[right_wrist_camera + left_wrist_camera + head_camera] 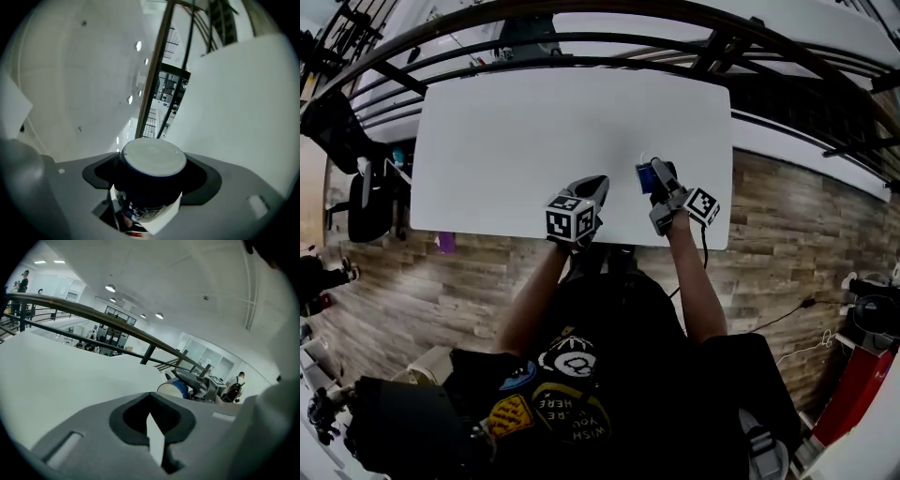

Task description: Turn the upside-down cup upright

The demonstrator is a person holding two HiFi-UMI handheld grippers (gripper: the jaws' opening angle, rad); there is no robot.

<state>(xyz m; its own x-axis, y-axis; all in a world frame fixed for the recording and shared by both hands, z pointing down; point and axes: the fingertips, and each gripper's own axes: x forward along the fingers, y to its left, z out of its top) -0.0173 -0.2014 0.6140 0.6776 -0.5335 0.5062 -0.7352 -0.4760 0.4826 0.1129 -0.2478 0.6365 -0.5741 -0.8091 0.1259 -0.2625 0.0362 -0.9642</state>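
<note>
A blue cup (pixel 645 177) with a white base is held over the near right part of the white table (pixel 525 131), with my right gripper (pixel 658 183) shut on it. In the right gripper view the cup (pixel 151 164) fills the gap between the jaws, its flat white base pointing away from the camera and the whole view rolled sideways. My left gripper (pixel 592 186) is just left of it near the table's front edge, shut and empty. Its joined jaws (pixel 151 401) point across the table, and the cup (pixel 174 389) shows beyond them.
A dark metal railing (pixel 609 42) curves behind the table's far edge. Wood-look floor (pixel 787 225) lies to the right and in front. A dark chair (pixel 366 202) stands off the table's left end. The table top holds nothing else that I can see.
</note>
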